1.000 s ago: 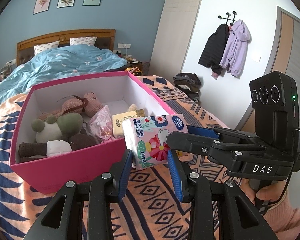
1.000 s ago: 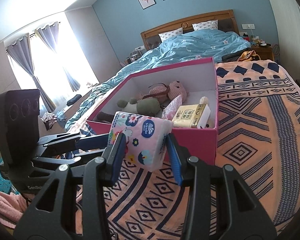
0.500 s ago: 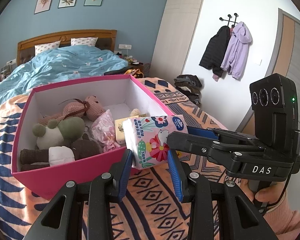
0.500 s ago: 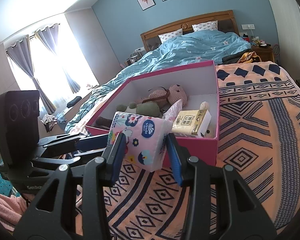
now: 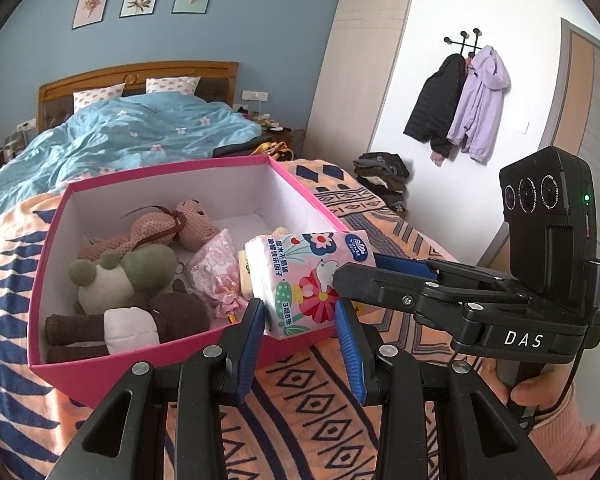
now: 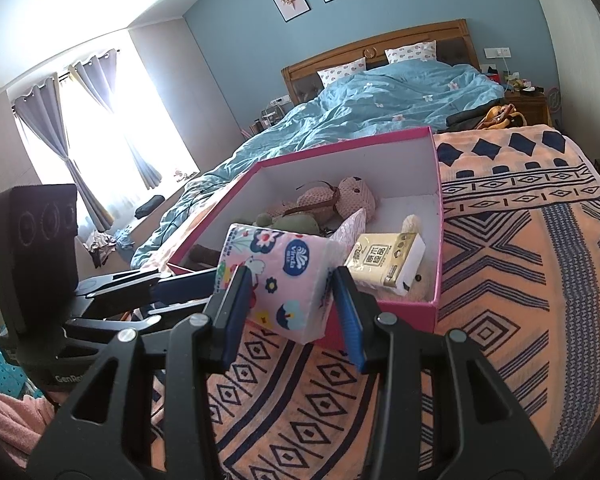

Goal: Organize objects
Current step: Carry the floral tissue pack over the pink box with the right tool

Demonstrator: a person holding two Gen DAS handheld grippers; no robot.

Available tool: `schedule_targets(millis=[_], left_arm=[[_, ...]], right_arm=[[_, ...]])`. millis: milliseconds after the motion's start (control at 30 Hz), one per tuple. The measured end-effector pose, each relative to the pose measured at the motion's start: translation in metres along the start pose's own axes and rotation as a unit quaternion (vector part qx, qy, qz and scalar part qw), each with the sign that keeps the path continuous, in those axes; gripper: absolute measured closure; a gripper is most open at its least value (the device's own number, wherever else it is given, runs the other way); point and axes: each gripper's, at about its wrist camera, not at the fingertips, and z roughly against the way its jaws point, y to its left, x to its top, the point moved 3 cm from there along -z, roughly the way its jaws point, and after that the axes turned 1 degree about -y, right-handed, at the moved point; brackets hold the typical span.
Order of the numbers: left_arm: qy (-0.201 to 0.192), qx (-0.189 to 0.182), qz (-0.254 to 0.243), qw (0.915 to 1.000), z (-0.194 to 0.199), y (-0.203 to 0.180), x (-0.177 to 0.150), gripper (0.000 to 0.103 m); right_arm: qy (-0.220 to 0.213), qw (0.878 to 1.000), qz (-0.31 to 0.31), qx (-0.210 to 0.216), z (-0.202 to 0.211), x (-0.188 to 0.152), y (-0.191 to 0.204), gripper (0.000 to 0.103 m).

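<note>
A pink flowered tissue pack [image 5: 306,280] is held in the air between both grippers, just in front of the near rim of a pink box [image 5: 148,354]. My left gripper [image 5: 300,316] is shut on its lower end. My right gripper [image 6: 288,300] is shut on the same pack [image 6: 278,280] from the other side, and it shows in the left wrist view [image 5: 364,276]. The pink box [image 6: 380,308] holds plush toys [image 5: 132,280], a pink flowered pouch [image 5: 218,276] and a yellow tissue pack [image 6: 386,262].
The box stands on an orange and navy patterned blanket [image 6: 520,280] on a bed. A blue duvet [image 5: 120,140] lies behind it. Coats [image 5: 460,100] hang on the right wall, with clothes piled on the floor below.
Both grippers have carried the tissue pack upward and toward the box, so more of the box's inside shows. The grip on the pack is unchanged.
</note>
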Motion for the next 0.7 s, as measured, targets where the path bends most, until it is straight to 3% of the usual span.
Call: schedule_targets(millis=[700], left_arm=[[0.001,0.002,0.004,1.0,-0.0055,0.007,0.0058,0.067]], right_arm=[[0.002,1.0,-0.004,0.001,-0.0089,0.006,-0.005,0.058]])
